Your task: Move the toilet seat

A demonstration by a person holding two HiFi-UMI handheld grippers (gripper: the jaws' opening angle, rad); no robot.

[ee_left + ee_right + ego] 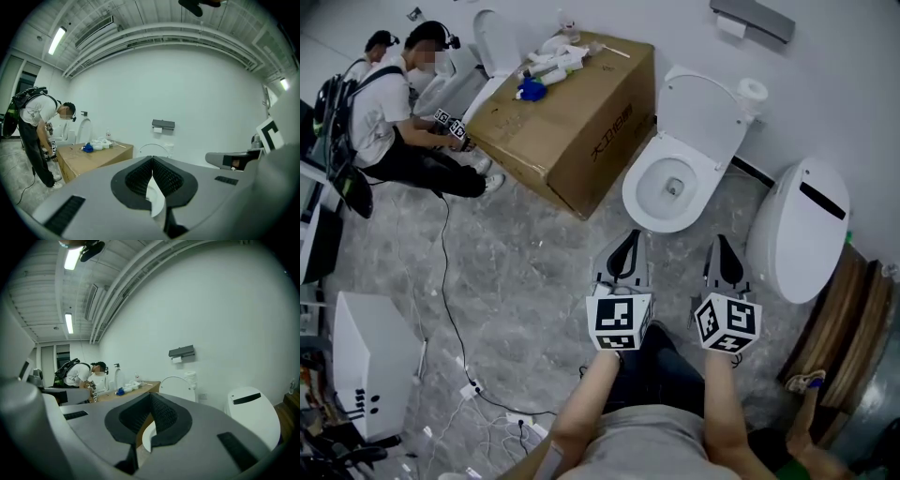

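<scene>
I hold both forearms out in front of me, side by side. Each hand carries its tongs nearly level, tipped slightly down and aimed at the open toilet (705,192). My left tongs (627,238) are fully closed, the ribbed pads meeting along one line with nothing between them. My right tongs (719,242) are closed and empty just the same. Both tips stop just short of the toilet's front rim and touch nothing.

The toilet seat (636,184) lies flat on the bowl, and the lid (703,105) behind it stands raised towards the wall. Inside the bowl I see only the drain opening at the bottom. A roll of toilet paper (753,91) sits behind the lid, at its right.

Just left of the toilet stands a large cardboard box (581,141). On its closed top lie some white items (555,56) and one blue thing (530,90). Right of the toilet stands a second toilet (797,230) with its lid shut. On the far side of the box from the toilet, another person (389,112) crouches on the floor.
</scene>
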